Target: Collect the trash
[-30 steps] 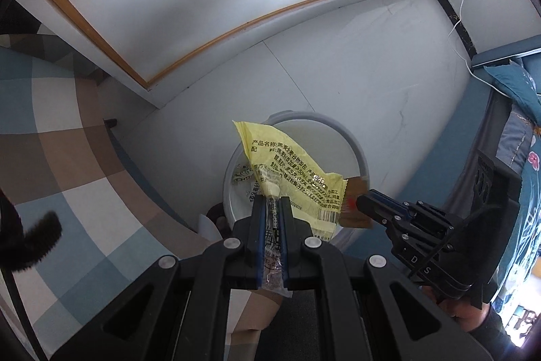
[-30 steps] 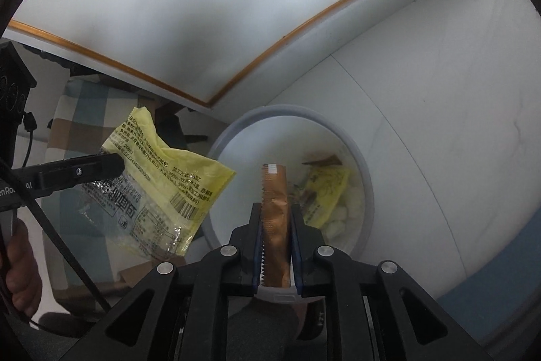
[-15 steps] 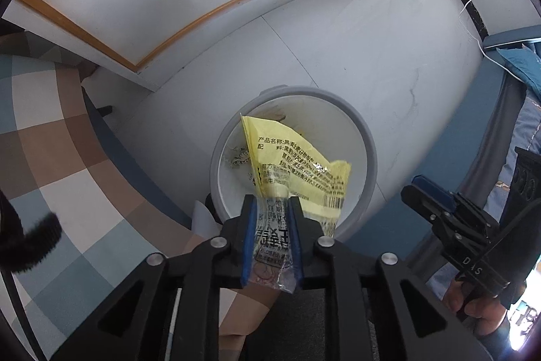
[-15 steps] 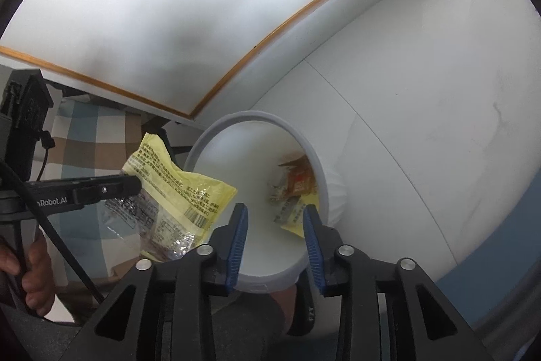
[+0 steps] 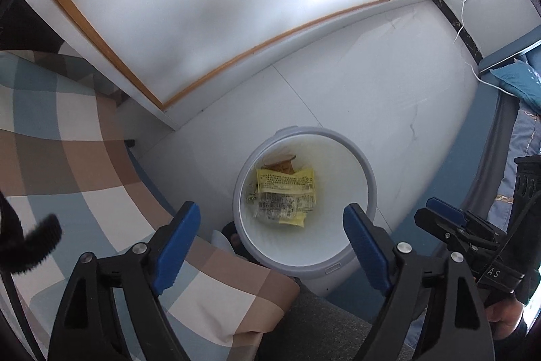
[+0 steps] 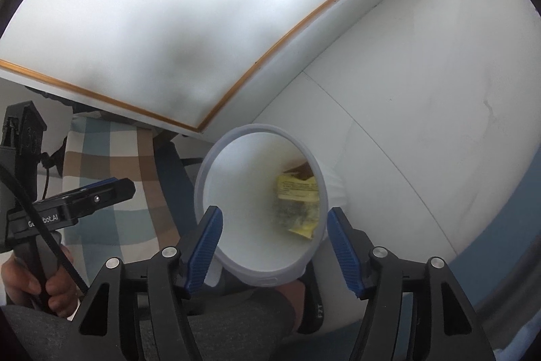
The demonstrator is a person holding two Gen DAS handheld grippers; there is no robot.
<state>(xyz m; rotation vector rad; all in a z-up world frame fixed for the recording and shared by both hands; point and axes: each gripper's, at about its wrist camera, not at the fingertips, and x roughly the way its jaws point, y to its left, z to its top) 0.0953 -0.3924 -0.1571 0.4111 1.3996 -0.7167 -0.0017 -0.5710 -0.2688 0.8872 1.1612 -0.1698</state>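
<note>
Your left gripper (image 5: pixel 270 222) hangs over the bin w/ jaws wide and opening, nothing btwn the pads. Your right gripper (image 6: pixel 274 239) is also opening, a bit less wide, empty too, bin rim showing btwn its fingers. Yellow wrapper (image 5: pixel 285 188) lies flat at the bottom of the white bin (image 5: pixel 338 256), atop other scraps, a brown wrapper (image 5: pixel 280 165) just behind it. Checked blanket (image 5: pixel 67 137) sits left of the bin; white floor (image 5: pixel 372 97) beyond.

Round white plastic bin with grey rim (image 5: pixel 367 173) stands on pale tiled floor (image 5: pixel 372 97), beside checked fabric (image 5: pixel 67 137). Yellow printed plastic wrapper (image 5: pixel 285 186) lies inside bin, atop brown wrapper (image 5: pixel 280 165). White wall panel (image 5: pixel 203 5) behind bin.
</note>
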